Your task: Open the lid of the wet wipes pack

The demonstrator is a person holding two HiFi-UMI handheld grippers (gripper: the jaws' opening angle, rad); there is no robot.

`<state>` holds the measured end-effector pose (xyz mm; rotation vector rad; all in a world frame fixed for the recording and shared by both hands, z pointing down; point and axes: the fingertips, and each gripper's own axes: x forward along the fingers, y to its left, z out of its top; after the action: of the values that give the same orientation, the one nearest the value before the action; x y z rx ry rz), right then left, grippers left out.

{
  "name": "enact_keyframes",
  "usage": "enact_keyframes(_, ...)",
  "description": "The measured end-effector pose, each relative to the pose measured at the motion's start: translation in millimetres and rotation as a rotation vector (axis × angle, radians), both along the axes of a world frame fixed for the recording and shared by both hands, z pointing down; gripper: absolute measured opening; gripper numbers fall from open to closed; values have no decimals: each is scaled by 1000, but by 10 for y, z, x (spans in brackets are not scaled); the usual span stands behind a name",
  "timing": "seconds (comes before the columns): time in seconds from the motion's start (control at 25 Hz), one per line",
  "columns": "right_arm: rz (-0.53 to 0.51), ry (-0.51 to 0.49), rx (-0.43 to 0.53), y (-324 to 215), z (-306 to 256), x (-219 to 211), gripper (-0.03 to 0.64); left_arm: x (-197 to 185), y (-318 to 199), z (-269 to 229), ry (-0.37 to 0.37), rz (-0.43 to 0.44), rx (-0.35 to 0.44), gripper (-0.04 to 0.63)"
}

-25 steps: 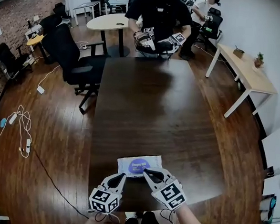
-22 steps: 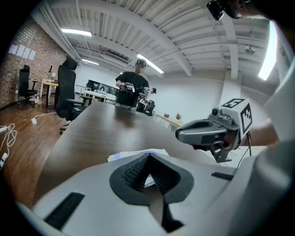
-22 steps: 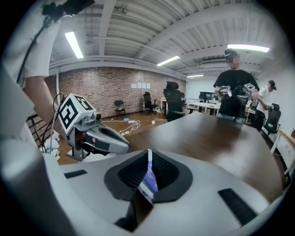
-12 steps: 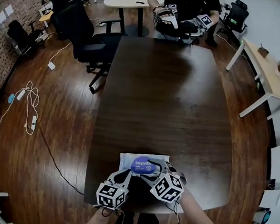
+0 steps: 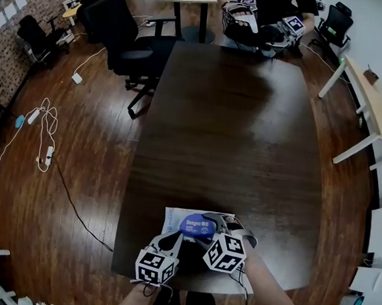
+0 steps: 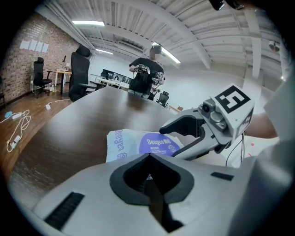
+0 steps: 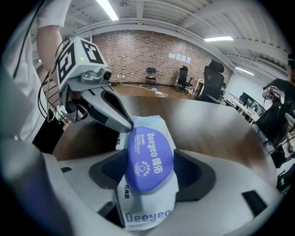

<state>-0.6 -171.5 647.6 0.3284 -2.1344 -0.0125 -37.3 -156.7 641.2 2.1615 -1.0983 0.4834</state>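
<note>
Wet wipes pack [image 5: 173, 216] lies flat at the table's [image 5: 230, 151] near edge, lid [image 7: 150, 156] up and shut. Our right gripper [image 7: 150, 171] has just been opening its jaws. They're wide now and straddle the pack without pinching. Left gripper [image 7: 125, 123] is closed, tip at the pack's edge; we reckon it's there to pin it.

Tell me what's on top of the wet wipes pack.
A purple oval lid, shut, on the wet wipes pack. The right gripper, jaws just opened, straddles it; the left gripper, shut, points at its edge. The wipes beneath are hidden.
</note>
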Motion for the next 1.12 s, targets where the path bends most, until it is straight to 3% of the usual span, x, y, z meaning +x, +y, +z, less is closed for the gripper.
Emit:
enact_keyframes(0.24, -7, 2, -37, -17, 59, -4, 297, 60, 37, 40, -14, 9, -40, 0)
enact_keyframes(0.56, 30, -92, -221, -37, 52, 11, 296, 86, 138, 138, -65, 38, -74, 0)
enact_keyframes(0.72, 68, -165, -314, -53, 27, 12, 297, 82, 126, 128, -74, 29, -63, 0)
enact_keyframes(1.12, 95, -241, -507, -106, 14, 83, 307, 123, 131, 160, -79, 22, -95, 0)
